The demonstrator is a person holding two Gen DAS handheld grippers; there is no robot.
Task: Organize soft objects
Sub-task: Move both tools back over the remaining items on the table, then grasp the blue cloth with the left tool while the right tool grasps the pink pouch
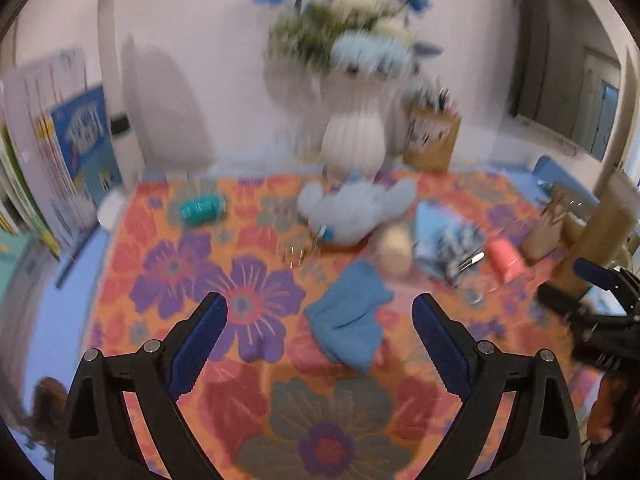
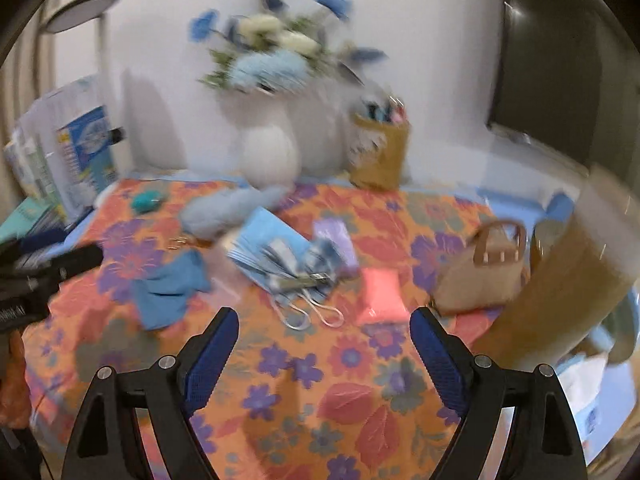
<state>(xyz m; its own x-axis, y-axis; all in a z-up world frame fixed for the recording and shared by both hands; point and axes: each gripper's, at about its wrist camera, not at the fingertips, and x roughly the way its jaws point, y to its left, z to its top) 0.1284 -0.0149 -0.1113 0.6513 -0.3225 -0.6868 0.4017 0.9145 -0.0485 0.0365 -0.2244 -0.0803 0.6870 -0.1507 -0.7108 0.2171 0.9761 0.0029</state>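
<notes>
A: Start at the left. What sits on the surface [image 1: 132, 240]?

B: Books and a blue packet [image 1: 86, 140] lean at the far left edge. On the flowered cloth [image 2: 304, 364], near its back left corner, lies a small teal object [image 1: 200, 207]; the blur hides what it is.

A: And the left claw [image 1: 320, 306]?

B: Its jaws stand wide apart with nothing between them, hovering above the cloth. Just ahead of it lies a crumpled blue cloth [image 1: 348, 316], loose on the surface.

A: Further along?

B: A pale blue plush toy [image 1: 352, 210] lies behind the blue cloth, in front of the white vase [image 1: 354, 140] of blue and white flowers. A cream, roundish soft thing [image 1: 394, 248] sits just right of the plush, too blurred to name. Beside that is a stack of light blue face masks [image 2: 276, 256] with their ear loops trailing toward the camera, a lilac item [image 2: 336, 240] touching the stack on its right.

A: And the right side?

B: A pink soft piece [image 2: 380, 292] lies near the masks, then a small tan handbag [image 2: 484, 272] stands upright, with a tall brown paper bag [image 2: 560, 296] just beside it at the edge. A smaller brown bag [image 2: 380, 156] stands at the back by the vase.

A: The right claw [image 2: 324, 334]?

B: Spread wide too, gripping nothing, above the cloth short of the masks and the pink piece.
</notes>
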